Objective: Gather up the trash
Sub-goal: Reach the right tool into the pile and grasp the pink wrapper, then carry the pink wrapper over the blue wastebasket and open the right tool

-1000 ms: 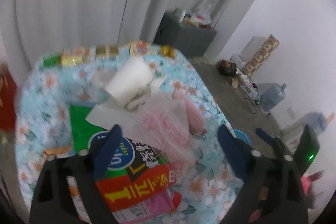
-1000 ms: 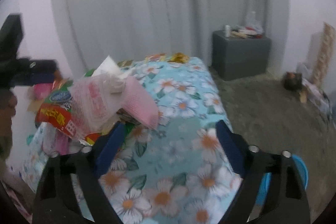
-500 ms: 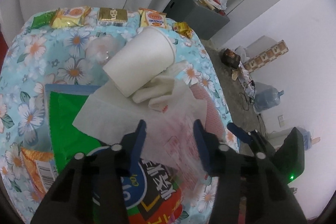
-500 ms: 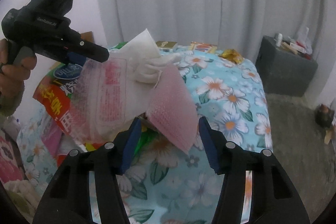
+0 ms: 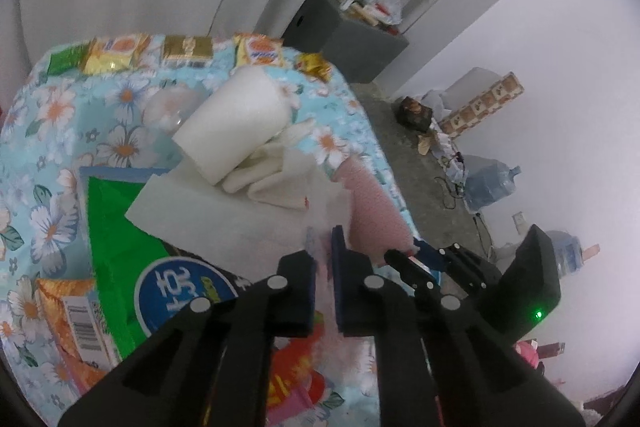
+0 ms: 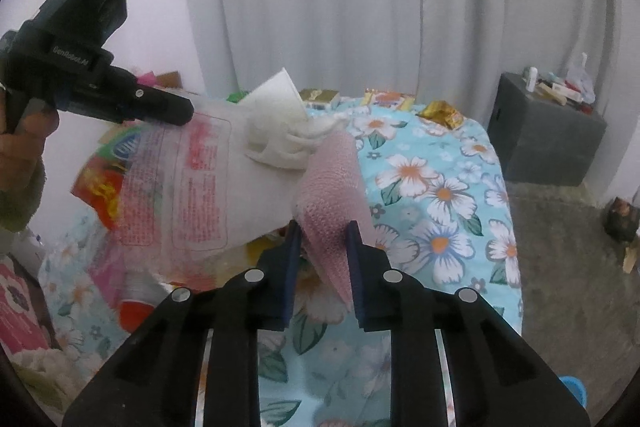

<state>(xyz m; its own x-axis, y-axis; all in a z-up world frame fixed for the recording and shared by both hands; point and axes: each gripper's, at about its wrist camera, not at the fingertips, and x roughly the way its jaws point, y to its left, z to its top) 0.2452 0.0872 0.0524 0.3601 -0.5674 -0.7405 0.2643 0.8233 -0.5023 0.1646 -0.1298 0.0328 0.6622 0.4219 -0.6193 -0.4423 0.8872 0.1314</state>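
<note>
Left gripper (image 5: 323,247): jaws closing, nearly pressed together, pinching the edge of a clear plastic bag (image 6: 188,187) with red print. In the right wrist view that gripper (image 6: 182,115) bites the bag's upper corner, a hand (image 6: 18,143) behind it.

Right gripper (image 6: 322,241): jaws closing on a pink bubble-wrap sheet (image 6: 334,203); both pads touch the sheet's sides, and its lower tip hangs down between them.

Ahead of the left fingers: white foam sheet (image 5: 224,215), then crumpled white cloth (image 5: 276,167) with a white foam roll (image 5: 236,123) lying on it. Left of the fingers, a green packet (image 5: 116,223) and a blue round-labelled wrapper (image 5: 180,287); a barcode packet (image 5: 80,319) further left.

All of it rests on a floral tablecloth (image 6: 440,195). Along the far edge, a row of snack packets (image 5: 188,49).

Beyond the right fingers to the right: a grey cabinet (image 6: 548,143) with clutter on top. White curtain (image 6: 360,7) behind.

The foam sheet and cloth crowd against both held pieces.
</note>
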